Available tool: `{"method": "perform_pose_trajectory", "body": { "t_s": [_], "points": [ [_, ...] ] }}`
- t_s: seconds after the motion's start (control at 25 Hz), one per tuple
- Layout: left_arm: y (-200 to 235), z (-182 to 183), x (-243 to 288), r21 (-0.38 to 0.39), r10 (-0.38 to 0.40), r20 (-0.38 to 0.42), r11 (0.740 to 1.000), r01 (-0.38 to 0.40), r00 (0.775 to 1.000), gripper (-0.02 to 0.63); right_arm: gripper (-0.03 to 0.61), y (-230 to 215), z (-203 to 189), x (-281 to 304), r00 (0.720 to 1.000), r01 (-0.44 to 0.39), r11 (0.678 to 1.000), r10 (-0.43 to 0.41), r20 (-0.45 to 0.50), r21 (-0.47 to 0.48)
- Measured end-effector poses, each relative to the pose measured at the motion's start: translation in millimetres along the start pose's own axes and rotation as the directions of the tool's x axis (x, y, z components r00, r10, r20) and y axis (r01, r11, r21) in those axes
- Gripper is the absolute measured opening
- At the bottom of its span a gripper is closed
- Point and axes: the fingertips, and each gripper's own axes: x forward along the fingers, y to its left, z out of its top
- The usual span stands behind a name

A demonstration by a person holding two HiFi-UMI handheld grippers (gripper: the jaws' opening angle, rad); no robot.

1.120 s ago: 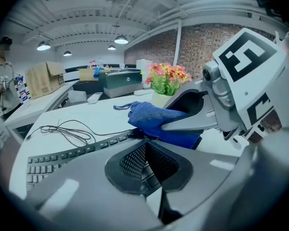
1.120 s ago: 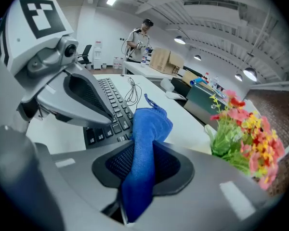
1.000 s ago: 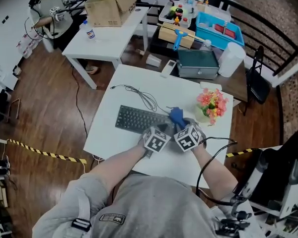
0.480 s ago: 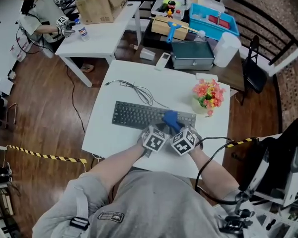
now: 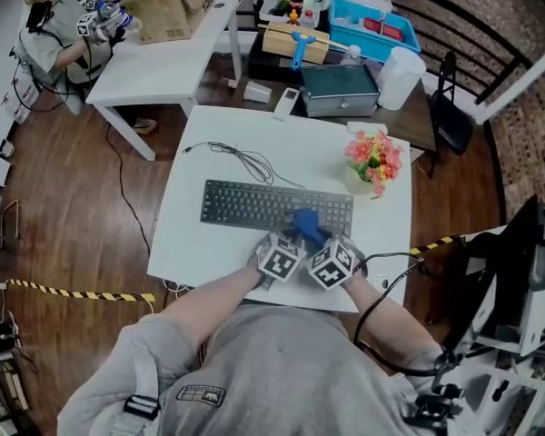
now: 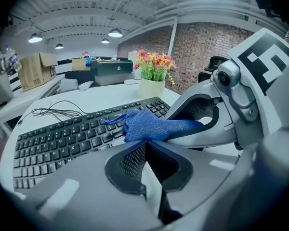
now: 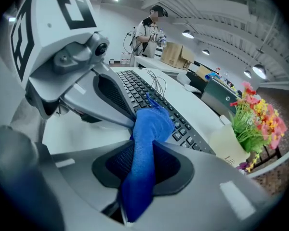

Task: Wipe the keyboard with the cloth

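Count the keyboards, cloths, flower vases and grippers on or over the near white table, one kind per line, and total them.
Keyboard: 1
Blue cloth: 1
Vase of flowers: 1
Grippers: 2 (left gripper, right gripper)
Total: 5

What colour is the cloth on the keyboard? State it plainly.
Blue. The cloth shows best in the right gripper view, held in the right tool.

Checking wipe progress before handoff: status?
Right gripper shut on blue cloth. Cloth resting on keyboard keys. Left gripper shut, empty, alongside. Nothing blocking the keys.
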Motion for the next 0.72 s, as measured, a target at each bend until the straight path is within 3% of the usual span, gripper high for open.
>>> {"method": "perform_pose_trajectory", "body": {
  "t_s": [0.28, 0.56, 0.72],
  "points": [
    [38.2, 18.2, -11.1, -0.018, 0.031, 0.049, 0.999, -0.030, 0.998, -0.006, 0.110, -25.3, 47.6, 11.5, 0.998, 0.042, 0.999, -0.041, 0.042, -0.027],
    [95.0, 37.0, -24.2, -0.040, 0.095, 0.084, 0.995, -0.092, 0.992, -0.006, 0.112, -43.6, 89.1, 43.2, 0.998, 0.036, 0.995, -0.032, 0.048, -0.092],
    [113.3, 34.5, -29.8, -0.074, 0.109, 0.065, 0.992, -0.104, 0.992, -0.006, 0.112, -49.3, 97.2, 57.7, 0.999, 0.024, 0.996, -0.022, 0.026, -0.086]
  ]
}}
